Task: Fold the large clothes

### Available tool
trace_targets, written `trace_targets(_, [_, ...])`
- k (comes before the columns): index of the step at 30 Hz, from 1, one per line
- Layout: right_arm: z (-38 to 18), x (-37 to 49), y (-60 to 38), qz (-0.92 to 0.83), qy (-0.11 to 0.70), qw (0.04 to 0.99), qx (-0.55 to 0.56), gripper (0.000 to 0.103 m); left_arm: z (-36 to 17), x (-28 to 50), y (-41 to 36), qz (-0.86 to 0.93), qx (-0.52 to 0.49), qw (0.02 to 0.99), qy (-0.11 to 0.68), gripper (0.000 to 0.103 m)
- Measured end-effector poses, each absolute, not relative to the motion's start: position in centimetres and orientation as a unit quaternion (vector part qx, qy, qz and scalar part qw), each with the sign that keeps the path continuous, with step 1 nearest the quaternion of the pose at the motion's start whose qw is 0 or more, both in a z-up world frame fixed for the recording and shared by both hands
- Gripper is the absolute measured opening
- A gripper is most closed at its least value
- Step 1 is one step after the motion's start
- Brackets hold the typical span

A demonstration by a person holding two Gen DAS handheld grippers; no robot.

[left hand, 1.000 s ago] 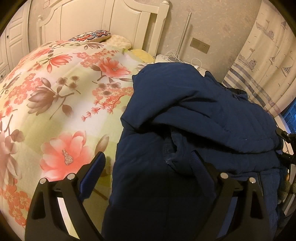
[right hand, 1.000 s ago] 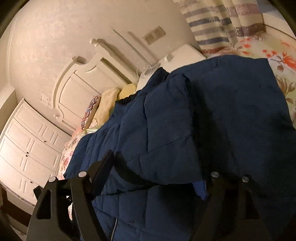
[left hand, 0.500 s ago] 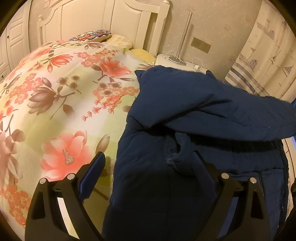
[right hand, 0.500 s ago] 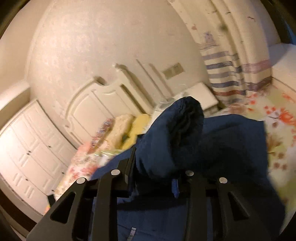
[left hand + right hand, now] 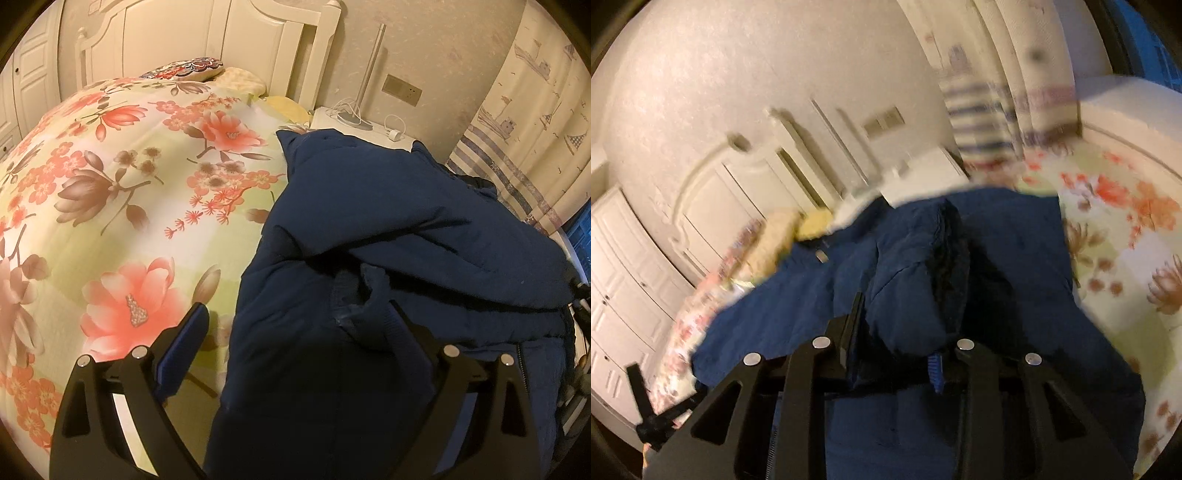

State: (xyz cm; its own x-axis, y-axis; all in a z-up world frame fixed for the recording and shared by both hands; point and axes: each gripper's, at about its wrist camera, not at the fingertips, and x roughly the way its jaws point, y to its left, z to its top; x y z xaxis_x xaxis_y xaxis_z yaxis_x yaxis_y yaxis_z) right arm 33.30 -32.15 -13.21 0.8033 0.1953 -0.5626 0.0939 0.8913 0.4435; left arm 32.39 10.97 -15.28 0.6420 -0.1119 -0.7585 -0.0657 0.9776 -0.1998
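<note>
With the right gripper (image 5: 897, 332) closing its jaws on a bunched fold of the navy jacket (image 5: 388, 229), carry it across evenly while the left gripper (image 5: 295, 332), fingers spread, steadies the hem.

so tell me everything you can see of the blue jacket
The navy quilted jacket lies crumpled on the floral bedspread, near the bed's edge by the nightstand. It looks padded and soft, with a zipper showing near its hem. The right hand-held gripper is closing on a bunched fold; the left hand-held gripper straddles its edge, open.
</note>
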Motion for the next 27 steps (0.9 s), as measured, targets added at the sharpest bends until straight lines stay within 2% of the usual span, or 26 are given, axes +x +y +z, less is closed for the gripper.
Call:
trace_targets(3, [-13.8, 34.0, -32.3, 0.022, 0.35, 0.905, 0.24, 0.034, -15.3, 32.4, 11.0, -0.013, -0.108, 0.9, 0.423, 0.095])
trace_targets(6, [-13.2, 32.8, -32.8, -0.008, 0.356, 0.9, 0.254, 0.039, -15.3, 32.3, 11.1, -0.014, -0.111, 0.9, 0.422, 0.095])
trace_targets(9, [-10.4, 30.4, -33.0, -0.061, 0.299, 0.917, 0.259, 0.042, -15.3, 32.3, 11.1, -0.012, -0.111, 0.899, 0.423, 0.095])
trace_targets(12, [-5.8, 29.0, -30.2, -0.09, 0.209, 0.961, 0.159, 0.045, -15.3, 32.3, 11.1, -0.012, -0.11, 0.9, 0.422, 0.095])
trace_targets(13, [-4.9, 29.6, -28.6, -0.072, 0.202, 0.97, 0.117, 0.047, -15.3, 32.3, 11.1, -0.012, -0.111, 0.899, 0.423, 0.095])
trace_targets(14, [-4.6, 30.6, -27.2, -0.059, 0.21, 0.973, 0.081, 0.051, -15.3, 32.3, 11.1, -0.012, -0.111, 0.899, 0.423, 0.095])
trace_targets(16, [-5.7, 33.8, -24.3, -0.019, 0.269, 0.963, 0.007, 0.051, -15.3, 32.3, 11.1, -0.012, -0.111, 0.899, 0.422, 0.095])
trace_targets(19, [-9.6, 37.0, -24.0, -0.031, 0.352, 0.935, -0.017, 0.051, -15.2, 32.1, 11.2, -0.006, -0.113, 0.901, 0.418, 0.096])
trace_targets(21, [-12.7, 38.2, -24.9, -0.036, 0.395, 0.918, -0.01, 0.053, -14.0, 30.7, 11.3, 0.028, -0.101, 0.92, 0.377, 0.092])
trace_targets(22, [-13.7, 37.8, -25.4, -0.026, 0.381, 0.924, -0.004, 0.053, -13.1, 29.6, 11.3, 0.052, -0.091, 0.932, 0.346, 0.081])
trace_targets(23, [-14.0, 37.5, -25.6, -0.024, 0.374, 0.927, 0.001, 0.053, -11.4, 27.8, 11.1, 0.09, -0.077, 0.949, 0.293, 0.079])
trace_targets(25, [-14.0, 37.6, -25.2, -0.026, 0.378, 0.925, -0.012, 0.056, -8.6, 25.7, 10.8, 0.072, -0.086, 0.969, 0.221, 0.083])
trace_targets(27, [-14.2, 37.9, -24.7, -0.032, 0.382, 0.923, -0.027, 0.057, -6.0, 26.2, 9.8, 0.028, -0.094, 0.973, 0.209, 0.094])
